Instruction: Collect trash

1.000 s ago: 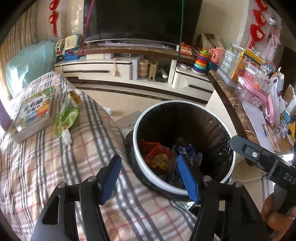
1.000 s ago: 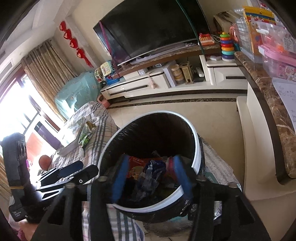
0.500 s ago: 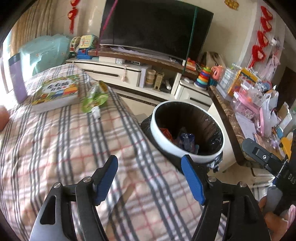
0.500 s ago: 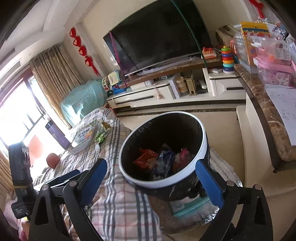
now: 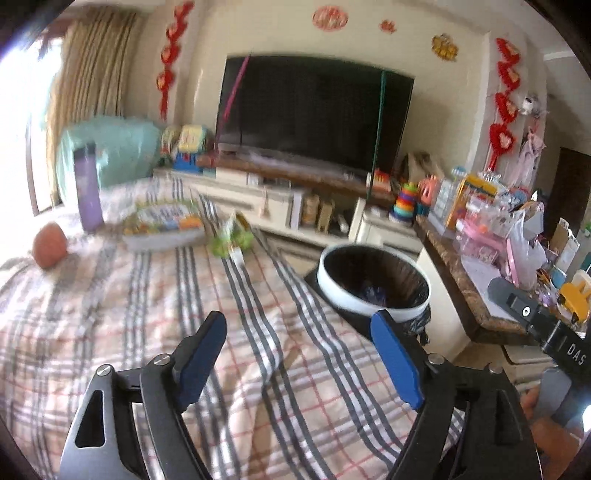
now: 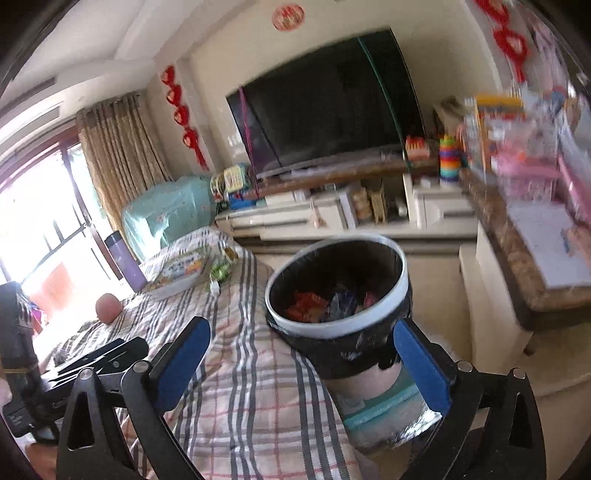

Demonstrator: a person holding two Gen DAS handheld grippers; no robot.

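Left gripper: fingers wide, holding nothing, above plaid bed cover.
Right gripper: fingers wide, empty.
Trash bin: wrappers inside.
Green pouch: on bed.

A bright, cluttered living room in daylight.

Cream walls carried red paper ornaments at upper right. A dark television filled the centre above a long white cabinet. Tan curtains framed a glaring window at left. A plaid cloth covered the lower left, and a marble-topped counter ran down the right.
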